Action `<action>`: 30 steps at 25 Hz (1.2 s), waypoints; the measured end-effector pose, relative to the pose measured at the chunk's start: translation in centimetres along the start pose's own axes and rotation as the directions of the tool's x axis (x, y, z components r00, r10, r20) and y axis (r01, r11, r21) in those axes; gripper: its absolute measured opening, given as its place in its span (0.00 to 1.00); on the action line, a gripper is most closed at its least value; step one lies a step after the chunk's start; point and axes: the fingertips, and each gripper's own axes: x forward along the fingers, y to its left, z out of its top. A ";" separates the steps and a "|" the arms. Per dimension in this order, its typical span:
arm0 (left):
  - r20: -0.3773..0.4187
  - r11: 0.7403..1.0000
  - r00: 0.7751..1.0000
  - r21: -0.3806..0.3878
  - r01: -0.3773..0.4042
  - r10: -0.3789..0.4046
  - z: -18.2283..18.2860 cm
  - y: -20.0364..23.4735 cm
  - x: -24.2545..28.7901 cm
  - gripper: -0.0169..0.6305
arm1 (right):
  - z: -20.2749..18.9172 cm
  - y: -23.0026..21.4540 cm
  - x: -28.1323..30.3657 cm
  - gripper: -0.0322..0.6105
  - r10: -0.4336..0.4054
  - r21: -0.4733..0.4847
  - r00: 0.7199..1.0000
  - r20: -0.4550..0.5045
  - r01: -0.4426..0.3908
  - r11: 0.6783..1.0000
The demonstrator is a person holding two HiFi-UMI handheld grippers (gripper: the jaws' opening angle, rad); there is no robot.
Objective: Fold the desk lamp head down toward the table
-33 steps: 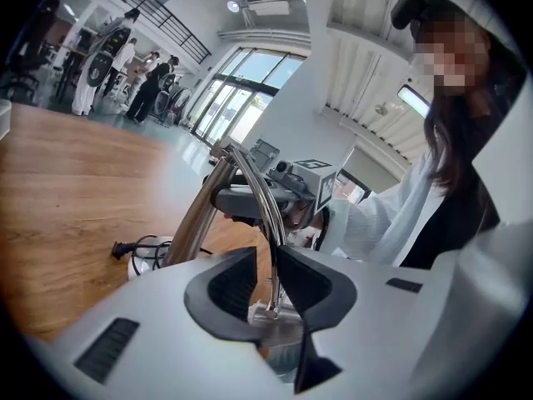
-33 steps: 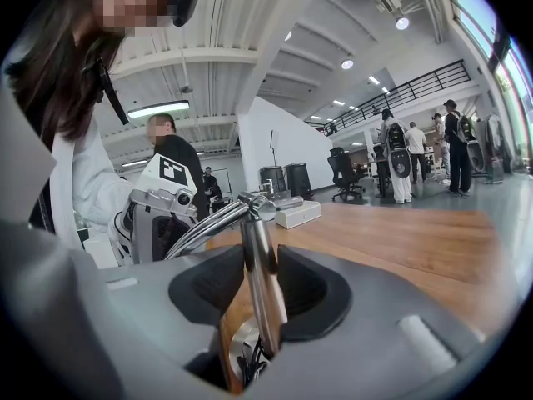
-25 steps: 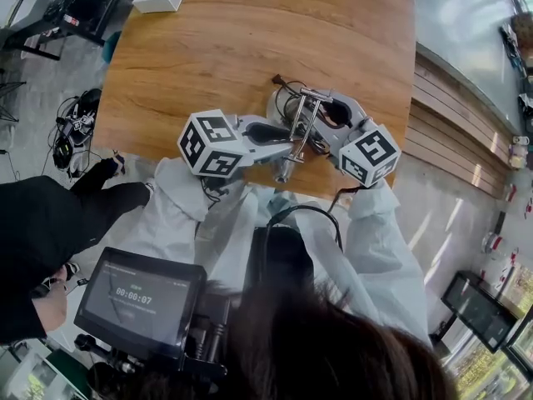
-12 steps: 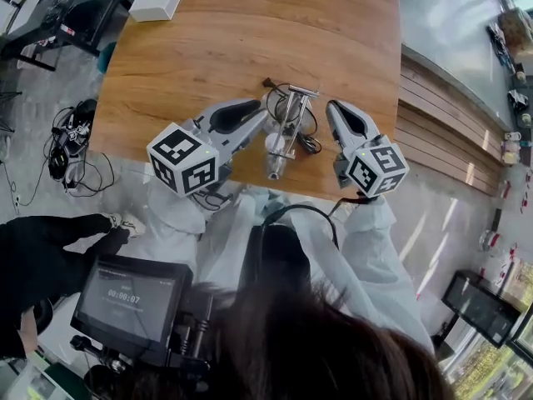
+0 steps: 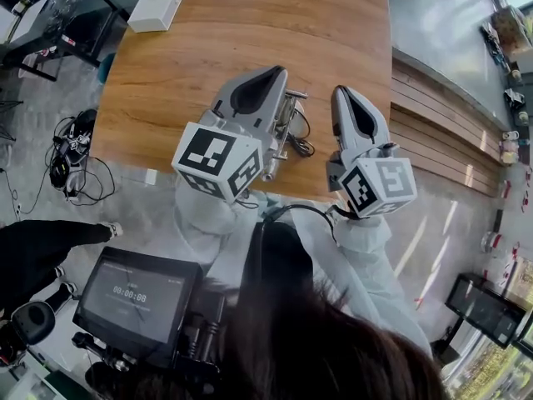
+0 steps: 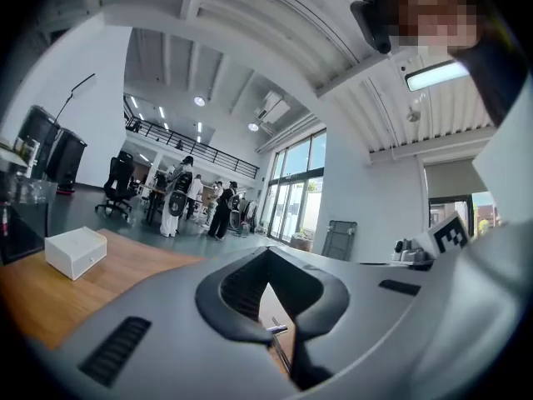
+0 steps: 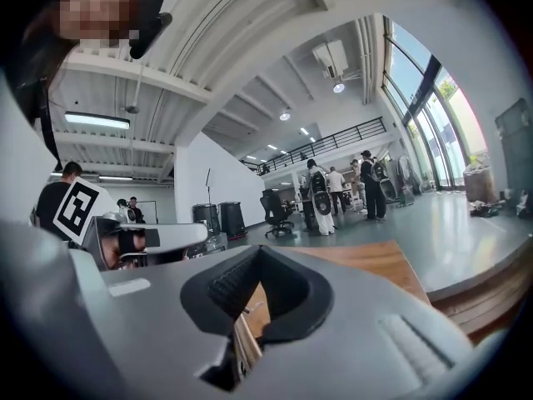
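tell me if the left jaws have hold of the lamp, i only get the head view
observer: no. In the left gripper view the left gripper has its jaws shut together with nothing between them.
operator: and the right one
observer: same there. In the right gripper view the right gripper has its jaws shut and empty.
operator: where are they aimed then
observer: level, out across the table into the hall, where people stand far off by the glass doors.
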 end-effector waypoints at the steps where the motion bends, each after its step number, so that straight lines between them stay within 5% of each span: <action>1: -0.004 1.000 1.000 0.021 -0.006 0.006 0.1 -0.4 0.3 0.03 | 0.3 0.2 0.0 0.05 0.002 -0.012 1.000 0.001 -0.002 1.000; 30: -0.042 0.999 0.999 0.033 -0.027 0.029 -1.0 -1.1 0.2 0.03 | 0.5 2.5 0.7 0.05 0.043 -0.080 0.999 -0.007 -0.044 0.996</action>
